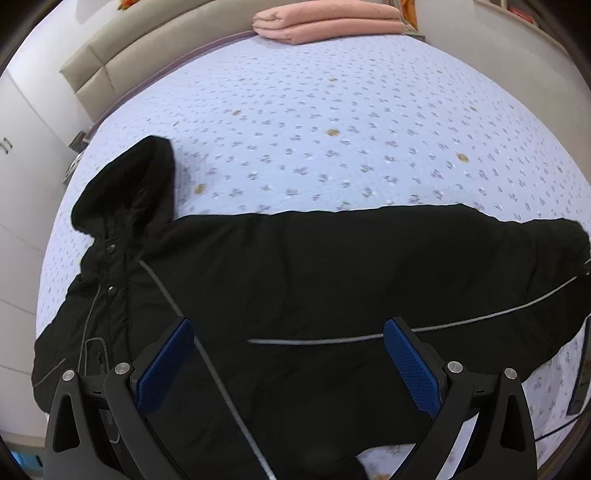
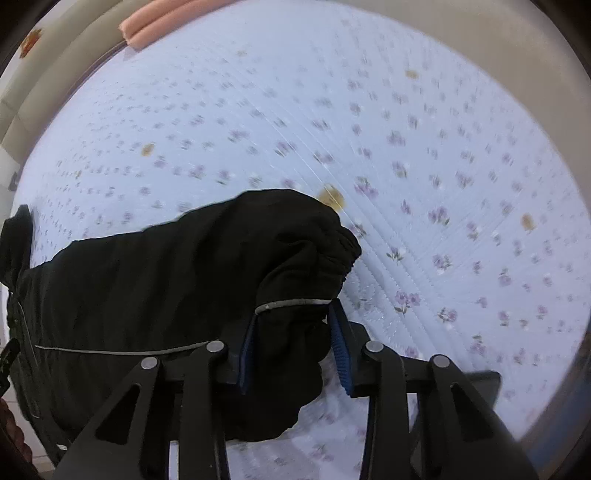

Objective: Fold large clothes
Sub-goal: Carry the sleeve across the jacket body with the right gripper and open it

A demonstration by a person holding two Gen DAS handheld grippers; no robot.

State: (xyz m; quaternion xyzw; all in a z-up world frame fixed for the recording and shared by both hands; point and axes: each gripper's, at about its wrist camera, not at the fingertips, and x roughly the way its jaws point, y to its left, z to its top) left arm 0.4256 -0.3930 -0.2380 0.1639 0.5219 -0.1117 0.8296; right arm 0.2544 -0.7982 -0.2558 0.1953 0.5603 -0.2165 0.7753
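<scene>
A black hooded jacket (image 1: pixel 314 266) with grey reflective piping lies lengthwise across the near part of the bed, hood (image 1: pixel 136 184) at the left. My left gripper (image 1: pixel 288 332) is open above the jacket's middle, with nothing between its blue pads. In the right wrist view the jacket (image 2: pixel 155 280) stretches to the left. My right gripper (image 2: pixel 293 321) is shut on the jacket's bunched end with the elastic hem (image 2: pixel 332 254), lifted slightly off the bed.
The bed has a pale blue floral quilt (image 1: pixel 332 129) stretching far and right (image 2: pixel 443 184). A folded pink blanket (image 1: pixel 328 20) lies at the head of the bed by a beige headboard (image 1: pixel 110 62). White cupboards (image 1: pixel 22 147) stand left.
</scene>
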